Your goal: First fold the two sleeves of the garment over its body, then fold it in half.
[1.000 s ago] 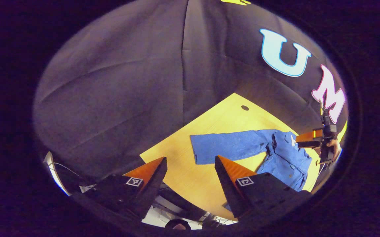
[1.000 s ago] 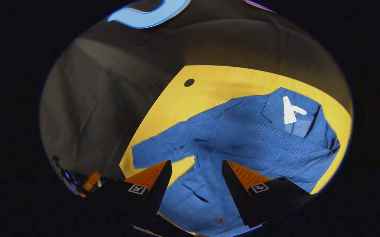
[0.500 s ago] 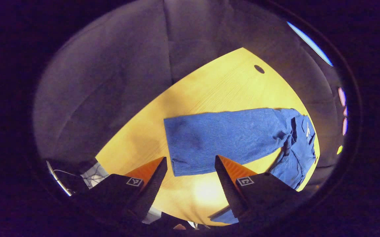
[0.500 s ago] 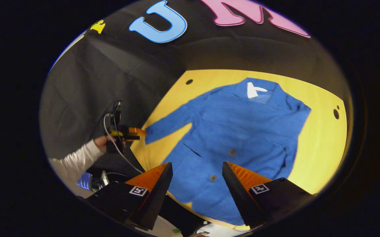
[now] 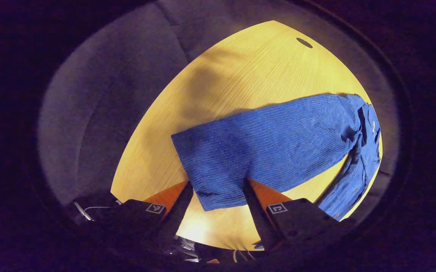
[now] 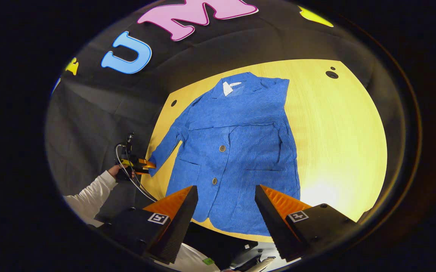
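A blue corduroy jacket [image 6: 237, 147] lies flat on the yellow table [image 6: 339, 143], collar far, hem near. Its left sleeve [image 5: 274, 139] stretches out sideways across the wood. My left gripper [image 5: 217, 182] is open, low over the table, with the sleeve's cuff lying between its fingers. In the right gripper view that left gripper [image 6: 142, 165] sits at the cuff's end, held by a hand with a white sleeve [image 6: 89, 192]. My right gripper [image 6: 226, 187] hangs open above the hem, holding nothing. The jacket's right side ends in a straight edge; I cannot tell how its right sleeve lies.
Round cable holes [image 6: 331, 74] mark the table's far corners, one [image 5: 304, 42] beyond the sleeve. Bare wood spreads to the right of the jacket [image 6: 346, 124]. The black cloth wall [image 6: 101, 113] closes in behind and to the left. Clutter shows below the table's near edge [image 6: 248, 253].
My left gripper has come down and forward until the cuff lies between its fingers. My right gripper has pulled back and turned, so the whole jacket now shows.
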Demonstrator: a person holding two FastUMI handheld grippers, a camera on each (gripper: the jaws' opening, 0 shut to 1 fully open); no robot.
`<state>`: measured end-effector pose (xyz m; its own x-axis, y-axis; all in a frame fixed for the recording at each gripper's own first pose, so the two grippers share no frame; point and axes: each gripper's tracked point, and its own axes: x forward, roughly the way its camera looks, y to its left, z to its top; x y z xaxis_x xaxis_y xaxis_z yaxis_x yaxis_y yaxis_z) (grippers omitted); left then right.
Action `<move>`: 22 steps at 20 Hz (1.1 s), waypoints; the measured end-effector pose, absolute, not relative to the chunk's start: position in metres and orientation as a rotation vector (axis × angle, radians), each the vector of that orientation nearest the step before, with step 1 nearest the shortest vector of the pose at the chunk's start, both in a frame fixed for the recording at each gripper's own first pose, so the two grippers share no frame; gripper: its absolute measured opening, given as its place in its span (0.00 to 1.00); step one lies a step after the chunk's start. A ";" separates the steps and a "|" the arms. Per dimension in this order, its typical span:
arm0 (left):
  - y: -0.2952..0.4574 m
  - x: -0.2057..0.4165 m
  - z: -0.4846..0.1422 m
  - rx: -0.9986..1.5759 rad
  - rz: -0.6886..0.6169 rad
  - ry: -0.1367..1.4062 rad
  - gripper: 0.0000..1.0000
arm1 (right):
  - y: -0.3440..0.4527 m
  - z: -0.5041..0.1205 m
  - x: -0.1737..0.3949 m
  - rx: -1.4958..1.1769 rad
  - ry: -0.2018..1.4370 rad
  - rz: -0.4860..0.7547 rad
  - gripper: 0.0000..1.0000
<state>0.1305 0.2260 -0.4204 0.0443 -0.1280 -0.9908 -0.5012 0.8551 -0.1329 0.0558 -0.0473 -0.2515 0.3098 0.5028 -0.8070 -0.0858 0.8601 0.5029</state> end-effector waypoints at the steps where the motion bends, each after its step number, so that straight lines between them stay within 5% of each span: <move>1: 0.226 0.134 -0.422 -0.527 0.305 1.514 0.80 | -0.043 -0.251 0.057 0.410 1.199 0.410 0.98; 4: 0.219 0.145 -0.418 -0.560 0.277 1.488 0.18 | -0.032 -0.253 0.057 0.427 1.211 0.440 0.98; 5: 0.221 0.144 -0.421 -0.566 0.292 1.485 0.18 | -0.031 -0.254 0.057 0.426 1.212 0.446 0.98; 6: 0.221 0.147 -0.416 -0.575 0.298 1.482 0.02 | -0.029 -0.255 0.056 0.426 1.215 0.453 0.98; 16: 0.191 0.213 -0.307 -0.385 0.163 1.215 0.00 | -0.055 -0.247 0.070 0.463 1.171 0.458 0.98; 22: 0.088 0.281 -0.190 -0.230 -0.054 1.020 0.00 | -0.082 -0.242 0.079 0.479 1.149 0.463 0.97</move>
